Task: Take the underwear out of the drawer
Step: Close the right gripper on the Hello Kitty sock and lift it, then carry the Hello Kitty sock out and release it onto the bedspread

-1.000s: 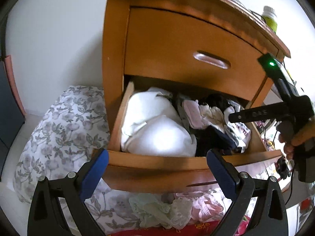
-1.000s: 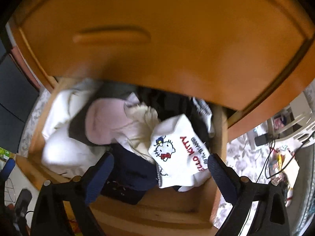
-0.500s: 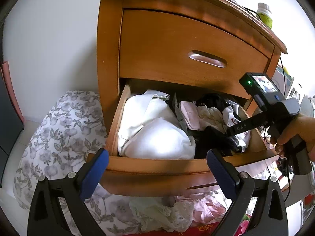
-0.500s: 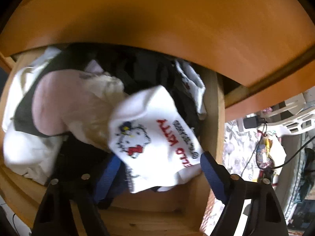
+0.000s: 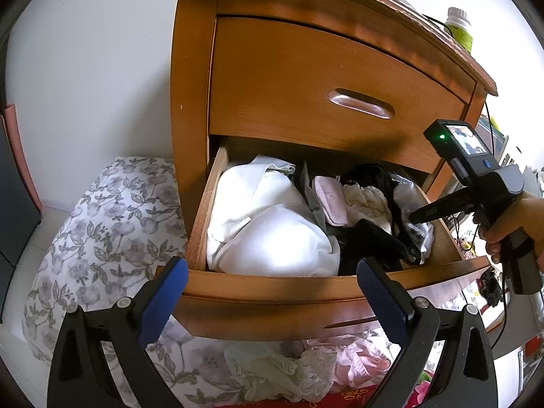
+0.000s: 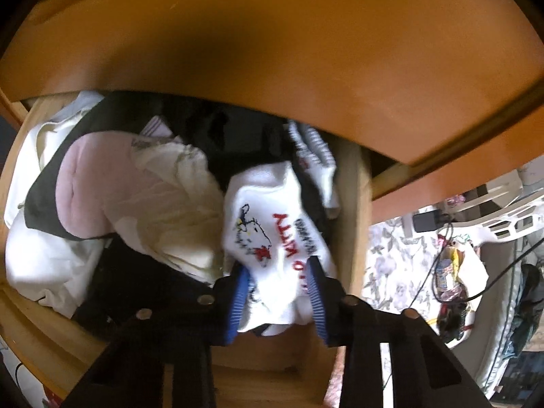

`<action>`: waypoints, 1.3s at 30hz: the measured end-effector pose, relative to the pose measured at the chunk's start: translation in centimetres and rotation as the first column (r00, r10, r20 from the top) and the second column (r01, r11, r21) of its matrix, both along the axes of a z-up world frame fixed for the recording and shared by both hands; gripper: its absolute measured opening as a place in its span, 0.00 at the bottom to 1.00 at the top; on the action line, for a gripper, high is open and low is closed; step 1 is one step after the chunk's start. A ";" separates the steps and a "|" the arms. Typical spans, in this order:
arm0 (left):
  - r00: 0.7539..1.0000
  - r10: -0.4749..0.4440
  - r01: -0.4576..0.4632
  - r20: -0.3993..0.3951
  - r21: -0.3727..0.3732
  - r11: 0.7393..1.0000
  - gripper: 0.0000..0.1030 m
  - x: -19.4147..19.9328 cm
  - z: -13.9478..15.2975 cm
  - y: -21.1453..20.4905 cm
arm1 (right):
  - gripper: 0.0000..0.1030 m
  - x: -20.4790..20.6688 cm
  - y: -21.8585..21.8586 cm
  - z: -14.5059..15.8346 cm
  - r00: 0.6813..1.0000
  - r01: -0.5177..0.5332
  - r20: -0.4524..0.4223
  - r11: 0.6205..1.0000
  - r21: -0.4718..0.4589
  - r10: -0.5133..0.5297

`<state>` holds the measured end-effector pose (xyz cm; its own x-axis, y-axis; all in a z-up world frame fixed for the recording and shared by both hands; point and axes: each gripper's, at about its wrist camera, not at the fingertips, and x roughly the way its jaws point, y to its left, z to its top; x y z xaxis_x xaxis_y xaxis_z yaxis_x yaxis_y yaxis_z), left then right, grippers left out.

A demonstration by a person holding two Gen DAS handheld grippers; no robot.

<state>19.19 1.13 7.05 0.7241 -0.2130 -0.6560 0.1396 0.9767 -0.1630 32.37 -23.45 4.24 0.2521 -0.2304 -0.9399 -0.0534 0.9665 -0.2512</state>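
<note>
From the left wrist, the left gripper (image 5: pixel 272 292) is hovering spread wide before the open drawer (image 5: pixel 272 292), gripping nothing. From the right wrist, the right gripper (image 6: pixel 278 295) is closing its blue pads (image 6: pixel 238 299) on the white printed underwear (image 6: pixel 272 238), lying at the drawer's right side beside its wooden wall.

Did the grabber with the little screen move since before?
Yes. The right gripper went down into the open drawer. Against the closed top drawer's handle, its screen now sits lower, and its jaws are closing around the white cartoon underwear.
</note>
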 end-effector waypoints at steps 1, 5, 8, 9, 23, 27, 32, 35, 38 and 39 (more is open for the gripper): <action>1.000 0.001 -0.001 0.000 0.000 1.000 0.97 0.0 0.0 0.0 | 0.28 -0.1 -0.3 0.0 1.000 0.009 0.001 1.000 -0.010 -0.009; 1.000 0.001 -0.001 0.000 0.000 1.000 0.97 0.0 0.0 0.0 | 0.25 -0.2 -1.2 -0.5 0.999 0.038 -0.026 0.999 0.027 -0.037; 1.000 0.001 -0.001 0.000 0.001 1.000 0.97 0.0 0.0 0.0 | 0.25 -0.2 -1.4 -0.9 0.999 0.033 -0.035 0.998 0.051 -0.031; 1.000 0.001 -0.001 0.001 0.002 1.000 0.97 0.0 0.0 0.0 | 0.25 -0.1 -1.5 -1.0 0.999 0.031 -0.038 0.998 0.055 -0.029; 1.000 0.000 0.000 -0.002 0.003 1.000 0.97 -0.1 0.0 0.0 | 0.10 -0.4 -1.2 -0.6 0.999 0.036 -0.008 0.997 0.062 -0.036; 1.000 0.001 -0.001 -0.004 0.005 1.000 0.97 -0.2 0.0 -0.1 | 0.10 -1.3 -1.5 0.6 0.999 0.033 0.020 0.997 0.073 -0.034; 1.000 0.005 -0.005 -0.011 0.005 1.000 0.97 -0.4 0.1 -0.1 | 0.10 -2.9 -2.1 2.8 0.997 0.033 0.068 0.992 0.125 -0.042; 1.000 0.014 -0.014 -0.011 0.016 1.000 0.97 -0.6 0.3 -0.2 | 0.10 -4.4 -2.5 4.9 0.993 0.021 0.115 0.986 0.168 -0.041; 1.000 0.020 -0.020 -0.007 0.018 1.000 0.97 -0.9 0.5 -0.1 | 0.10 -5.6 -2.6 6.5 0.988 0.004 0.150 0.984 0.178 -0.031; 1.000 0.023 -0.023 -0.004 0.019 1.000 0.97 -1.1 0.7 0.0 | 0.10 -6.2 -2.5 7.2 0.986 -0.005 0.164 0.983 0.182 -0.025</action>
